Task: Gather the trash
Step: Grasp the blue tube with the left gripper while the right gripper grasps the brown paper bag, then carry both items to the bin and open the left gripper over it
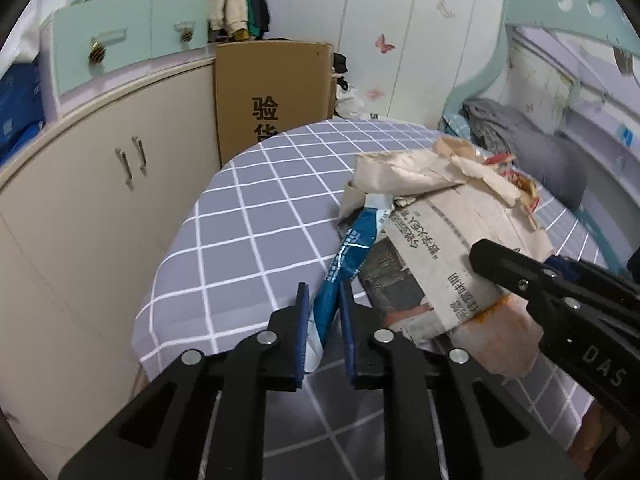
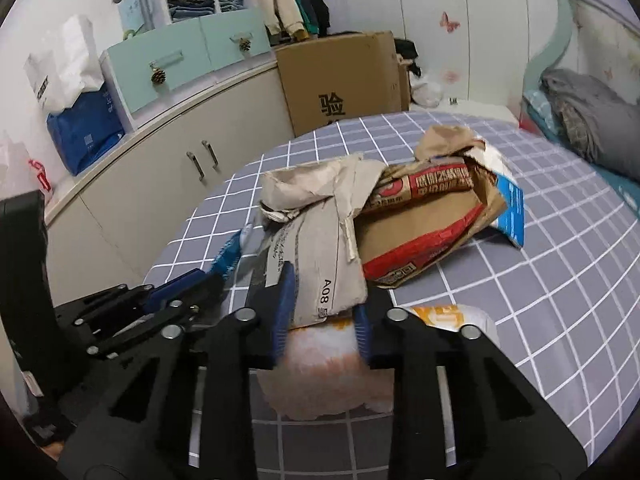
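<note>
A heap of paper trash lies on a bed covered with a grey checked sheet (image 2: 560, 280), in a small bedroom. The heap is a folded newspaper (image 2: 320, 256), crumpled brown paper (image 2: 316, 184), a flattened red and brown paper bag (image 2: 424, 220), a blue and white wrapper (image 1: 348, 256), and a pale orange plastic bag (image 2: 320, 372) at the near edge. All of it looks light, thin and floppy — likely to sag, slide apart or tear if pinched at a loose corner, so a folded edge or a bunched, several-layer part seems the safer place to take hold. The left tool (image 1: 324, 320) reaches in low over the near edge of the bed, its blue-padded fingers (image 1: 303, 312) close together with the twisted tail of the wrapper running up between them; it appears to be pinching that tail, though the contact is partly hidden. The right tool (image 2: 322, 320) comes in just beside it, angled towards the middle of the heap. Its fingers stand fairly wide, on either side of the newspaper's near corner and above the orange bag; they appear to touch the paper, but whether they are pressing on it cannot be told. The two tools are near each other, not touching. Beyond the bed stand a cardboard box (image 1: 276, 92), cream cupboards (image 1: 100, 200) and folded grey bedding (image 2: 592, 120). No bin is in view.
</note>
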Demonstrator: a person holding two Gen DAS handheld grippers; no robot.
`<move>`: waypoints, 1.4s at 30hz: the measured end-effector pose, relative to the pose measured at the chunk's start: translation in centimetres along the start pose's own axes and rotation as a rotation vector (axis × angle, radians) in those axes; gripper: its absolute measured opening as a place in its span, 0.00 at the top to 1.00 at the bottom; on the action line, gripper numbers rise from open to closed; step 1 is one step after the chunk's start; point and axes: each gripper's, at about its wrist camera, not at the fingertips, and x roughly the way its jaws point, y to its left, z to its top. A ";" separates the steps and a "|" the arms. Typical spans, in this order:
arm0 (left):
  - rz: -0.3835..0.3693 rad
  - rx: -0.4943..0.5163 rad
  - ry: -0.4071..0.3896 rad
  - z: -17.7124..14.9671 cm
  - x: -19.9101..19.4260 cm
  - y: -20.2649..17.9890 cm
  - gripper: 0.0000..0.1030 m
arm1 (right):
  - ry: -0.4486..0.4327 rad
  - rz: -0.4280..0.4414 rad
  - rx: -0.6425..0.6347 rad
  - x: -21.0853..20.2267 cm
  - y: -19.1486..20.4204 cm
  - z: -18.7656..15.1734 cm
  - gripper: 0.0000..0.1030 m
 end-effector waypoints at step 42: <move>0.323 -0.593 0.160 -17.4 -7.9 27.8 0.85 | 0.184 0.391 -0.352 6.2 26.7 -12.4 0.94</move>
